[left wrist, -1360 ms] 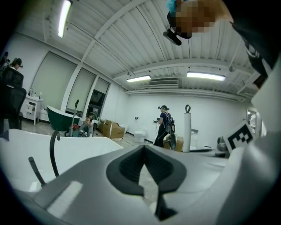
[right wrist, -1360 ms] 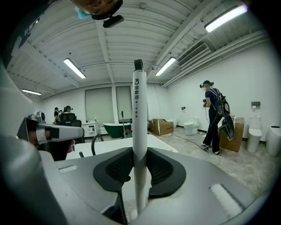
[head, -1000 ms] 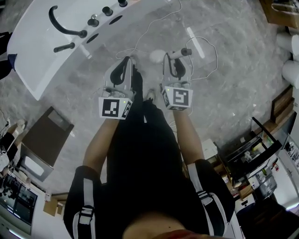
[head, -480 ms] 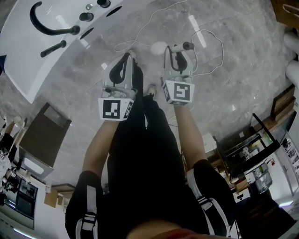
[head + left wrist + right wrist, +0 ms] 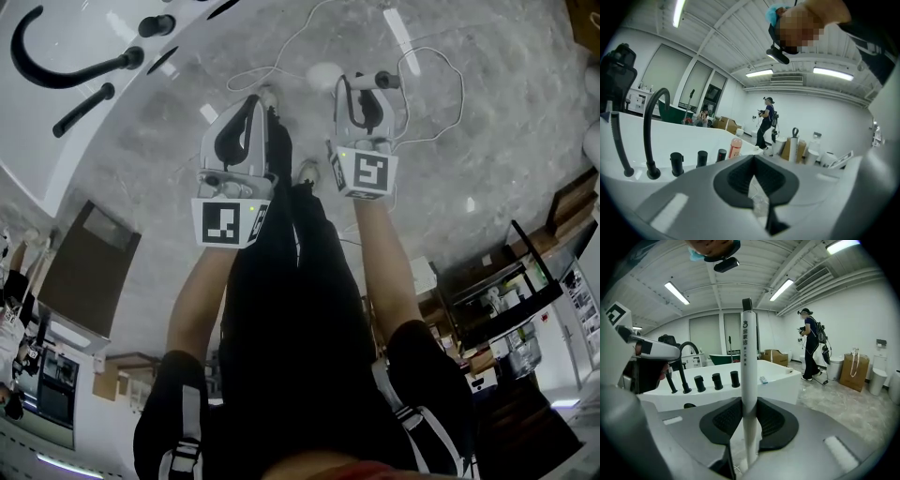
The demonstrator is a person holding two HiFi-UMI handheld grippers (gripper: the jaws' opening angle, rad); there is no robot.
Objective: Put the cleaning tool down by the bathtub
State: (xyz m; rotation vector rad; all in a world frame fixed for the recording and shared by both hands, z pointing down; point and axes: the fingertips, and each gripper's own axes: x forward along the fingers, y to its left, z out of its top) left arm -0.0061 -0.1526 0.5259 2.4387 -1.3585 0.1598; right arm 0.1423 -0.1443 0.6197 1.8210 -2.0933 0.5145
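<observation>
My right gripper is shut on the cleaning tool, a slim white rod that stands upright between the pads. In the head view the cleaning tool lies crosswise at the fingertips, with a dark end to the right and a pale round head to the left. Beside it, my left gripper is shut with nothing in it. The white bathtub, with its black faucet and knobs, is to the upper left, ahead of both grippers.
A white cable loops over the grey marble floor past the right gripper. A brown box stands at the left and shelves at the right. A pink bottle sits on the tub's rim. A person stands far off.
The bathtub has slid toward the picture's upper left corner. Both grippers sit slightly higher in the frame. The right gripper still holds the tool.
</observation>
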